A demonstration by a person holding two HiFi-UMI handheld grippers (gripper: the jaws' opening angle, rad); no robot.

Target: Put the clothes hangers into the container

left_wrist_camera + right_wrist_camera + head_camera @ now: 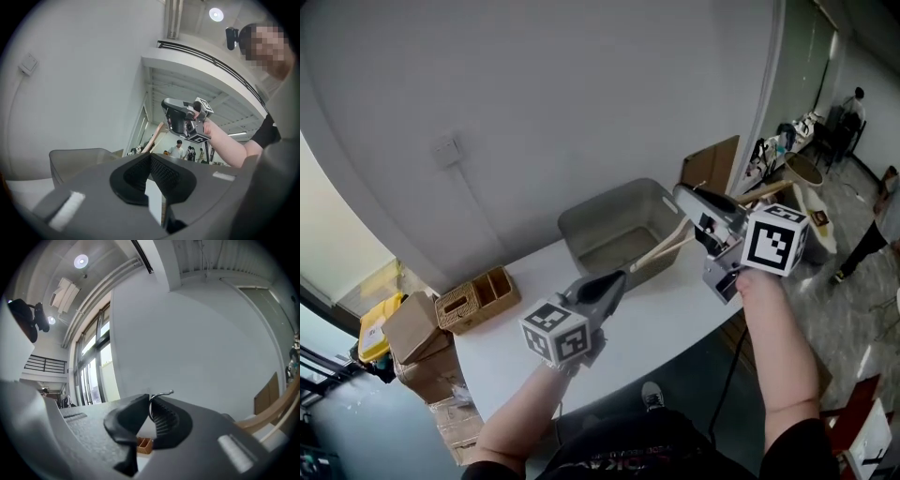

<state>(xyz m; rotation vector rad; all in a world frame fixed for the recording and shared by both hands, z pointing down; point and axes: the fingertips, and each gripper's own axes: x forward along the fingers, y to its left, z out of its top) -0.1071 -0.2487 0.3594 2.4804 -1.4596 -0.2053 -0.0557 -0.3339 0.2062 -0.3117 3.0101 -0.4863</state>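
Observation:
A wooden clothes hanger [662, 250] hangs in the air over the right end of the grey container [581, 225], which stands at the back of the white table [675, 319]. My right gripper [682, 195] is shut on its metal hook [162, 393], held above the container's right rim; one wooden arm [277, 408] trails off to the right in the right gripper view. My left gripper [617, 278] hovers in front of the container, jaw tips touching [150, 155] with nothing between them. From the left gripper view I see the container [77, 161], the hanger [156, 136] and the right gripper [183, 119].
A wicker basket [478, 298] sits at the table's left end, with cardboard boxes [412, 333] on the floor beyond it. A cardboard sheet [712, 164] leans against the wall to the container's right. People stand far off at the right [853, 108].

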